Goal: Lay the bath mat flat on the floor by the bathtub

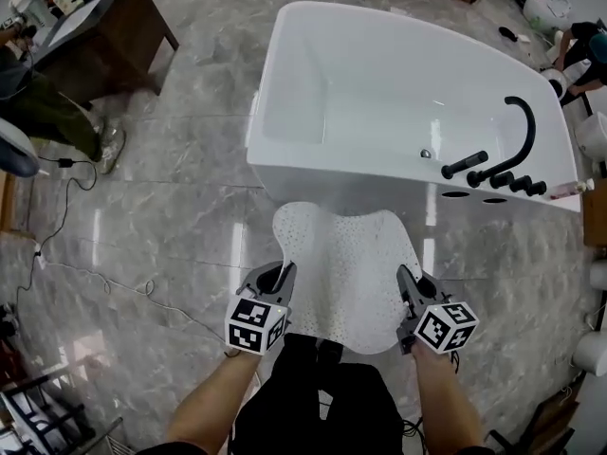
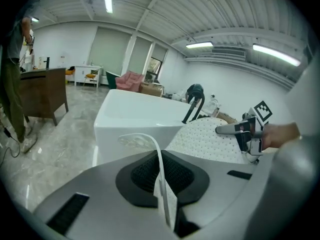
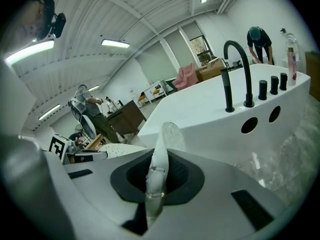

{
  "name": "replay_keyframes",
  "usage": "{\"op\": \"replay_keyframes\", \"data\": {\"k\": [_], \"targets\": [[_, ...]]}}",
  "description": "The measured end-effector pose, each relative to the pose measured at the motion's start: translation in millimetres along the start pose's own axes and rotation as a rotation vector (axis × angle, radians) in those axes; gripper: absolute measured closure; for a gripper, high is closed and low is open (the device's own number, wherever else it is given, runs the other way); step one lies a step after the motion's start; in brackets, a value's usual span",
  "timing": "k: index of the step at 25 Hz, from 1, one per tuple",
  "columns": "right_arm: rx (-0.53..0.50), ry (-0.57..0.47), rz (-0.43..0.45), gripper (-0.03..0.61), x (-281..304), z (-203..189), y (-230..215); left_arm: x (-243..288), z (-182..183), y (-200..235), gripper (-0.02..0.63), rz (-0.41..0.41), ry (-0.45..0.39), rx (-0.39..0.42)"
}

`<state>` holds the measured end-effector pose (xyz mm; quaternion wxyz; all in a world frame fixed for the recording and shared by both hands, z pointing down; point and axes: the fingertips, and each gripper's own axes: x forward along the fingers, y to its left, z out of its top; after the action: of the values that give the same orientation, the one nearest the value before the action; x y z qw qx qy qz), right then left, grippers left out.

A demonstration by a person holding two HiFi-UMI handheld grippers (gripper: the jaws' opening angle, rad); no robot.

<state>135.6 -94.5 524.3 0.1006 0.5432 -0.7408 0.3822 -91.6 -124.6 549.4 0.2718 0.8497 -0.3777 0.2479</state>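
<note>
Head view shows the left tool (image 1: 278, 278) and right tool (image 1: 408, 290) each pinching a near corner of the mat (image 1: 346, 268), spread beside the tub (image 1: 285, 159), far edge perhaps touching the floor (image 1: 161, 207); lowering and release remain.

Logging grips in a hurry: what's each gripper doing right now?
Left gripper: shut on the bath mat edge.
Right gripper: shut on the bath mat too.
</note>
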Motion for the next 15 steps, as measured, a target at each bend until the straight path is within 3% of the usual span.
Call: {"op": "replay_keyframes", "data": {"k": [6,15], "targets": [[0.001,0.000,-0.016,0.551,49,-33,-40,52,-47,25,0.594,0.017,0.017,0.023],[-0.023,0.033,0.006,0.549,116,-95,-98,138,-99,52,0.594,0.053,-0.024,0.032]]}}
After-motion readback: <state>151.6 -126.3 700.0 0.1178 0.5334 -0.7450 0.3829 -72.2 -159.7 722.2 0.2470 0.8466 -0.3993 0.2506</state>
